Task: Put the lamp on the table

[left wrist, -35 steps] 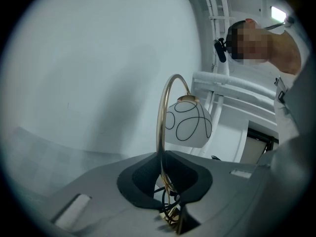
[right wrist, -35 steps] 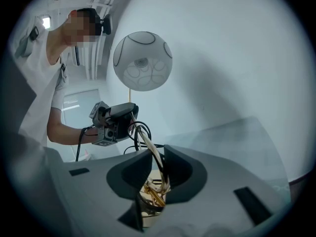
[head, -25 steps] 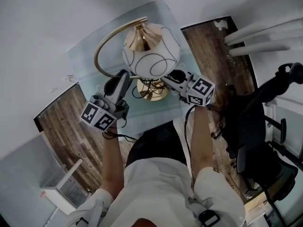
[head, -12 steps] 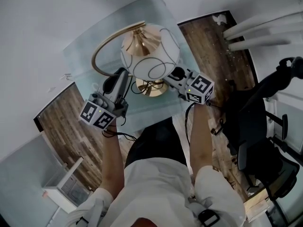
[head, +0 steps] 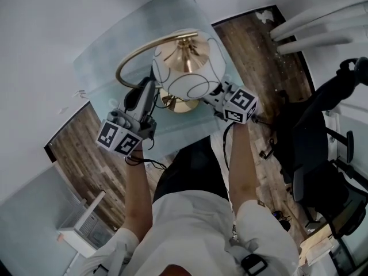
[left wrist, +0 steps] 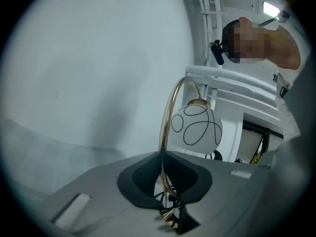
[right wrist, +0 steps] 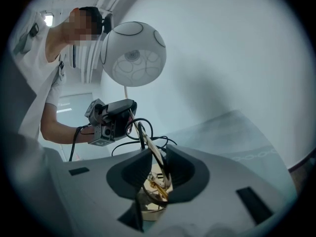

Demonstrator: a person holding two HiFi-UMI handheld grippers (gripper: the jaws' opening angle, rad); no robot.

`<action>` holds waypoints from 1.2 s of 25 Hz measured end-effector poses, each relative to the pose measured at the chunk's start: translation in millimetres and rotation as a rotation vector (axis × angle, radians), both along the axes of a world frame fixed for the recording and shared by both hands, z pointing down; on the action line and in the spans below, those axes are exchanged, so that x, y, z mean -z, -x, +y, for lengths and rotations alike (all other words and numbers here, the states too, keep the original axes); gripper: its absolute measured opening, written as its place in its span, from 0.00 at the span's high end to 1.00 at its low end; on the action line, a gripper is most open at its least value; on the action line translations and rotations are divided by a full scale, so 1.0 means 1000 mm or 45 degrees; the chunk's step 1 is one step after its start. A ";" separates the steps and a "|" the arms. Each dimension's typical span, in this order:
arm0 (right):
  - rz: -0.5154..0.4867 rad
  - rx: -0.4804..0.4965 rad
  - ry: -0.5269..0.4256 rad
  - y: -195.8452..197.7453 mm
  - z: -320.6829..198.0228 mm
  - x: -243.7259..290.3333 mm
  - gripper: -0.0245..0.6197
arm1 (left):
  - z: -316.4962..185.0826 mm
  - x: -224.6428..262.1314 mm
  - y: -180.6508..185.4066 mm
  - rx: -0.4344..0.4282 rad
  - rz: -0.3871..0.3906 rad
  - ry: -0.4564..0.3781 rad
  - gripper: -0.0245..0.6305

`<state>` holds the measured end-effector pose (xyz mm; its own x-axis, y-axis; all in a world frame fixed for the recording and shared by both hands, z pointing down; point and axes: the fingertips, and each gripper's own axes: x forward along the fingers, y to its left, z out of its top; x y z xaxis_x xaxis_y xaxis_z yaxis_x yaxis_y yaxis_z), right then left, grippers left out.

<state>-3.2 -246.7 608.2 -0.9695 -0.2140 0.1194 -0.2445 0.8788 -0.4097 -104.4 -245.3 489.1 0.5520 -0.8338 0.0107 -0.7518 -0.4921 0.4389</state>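
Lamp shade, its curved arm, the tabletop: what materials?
Globe shade: looks like frosted white glass with a smooth sheen; could be plastic. Curved arm: thin brass-coloured metal, shiny. Tabletop: probably frosted glass, going by the pale greenish tint.

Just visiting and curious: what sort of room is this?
Likely a small home office or study: there is a pale frosted glass table, a black swivel office chair and dark wood-plank flooring.

An office, with swivel chair (head: 315, 171) and glass table (head: 109, 62).
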 end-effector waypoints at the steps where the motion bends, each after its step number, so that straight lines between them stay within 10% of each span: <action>1: -0.004 -0.007 0.003 -0.001 0.001 -0.001 0.85 | 0.000 -0.001 -0.001 0.000 -0.003 0.000 0.92; 30: 0.089 -0.078 -0.066 0.003 0.034 -0.017 0.83 | 0.026 -0.016 0.002 0.105 -0.091 0.022 0.91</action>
